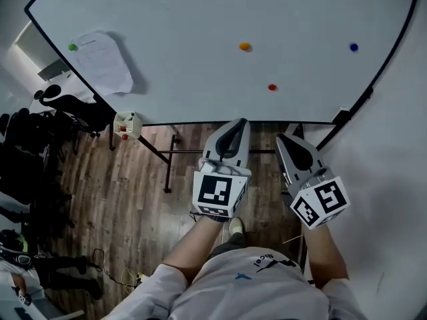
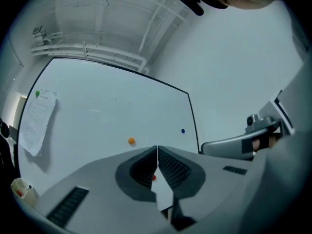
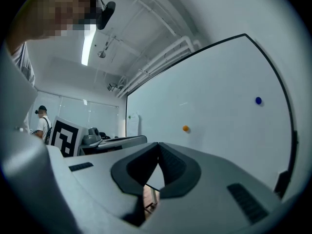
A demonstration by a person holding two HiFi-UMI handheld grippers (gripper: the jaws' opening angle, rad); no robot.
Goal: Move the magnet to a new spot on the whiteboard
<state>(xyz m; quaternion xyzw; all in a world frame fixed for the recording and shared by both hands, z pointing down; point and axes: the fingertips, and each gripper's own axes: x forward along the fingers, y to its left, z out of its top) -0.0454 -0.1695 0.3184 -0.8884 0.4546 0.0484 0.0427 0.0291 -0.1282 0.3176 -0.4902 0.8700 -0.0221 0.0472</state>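
Magnets (image 1: 245,46) — seemingly four — whiteboard (image 1: 200,19), one

The left tool (image 1: 237,123) and the right tool (image 1: 281,139) are smooth pale-grey shells that taper to a point. Behind each tip sits a white block with black square markers: the left marker cube (image 1: 219,192) and the right marker cube (image 1: 322,204). Inside the tips are dark pads (image 2: 173,168) with a fine cross-hatched texture, set in a charcoal recess. A dark ribbed strip (image 2: 68,206) lies on the shell further back. The person wears a white short-sleeved shirt (image 1: 260,292) with a small dark print (image 1: 268,260), and what may be dark trousers (image 1: 225,249).
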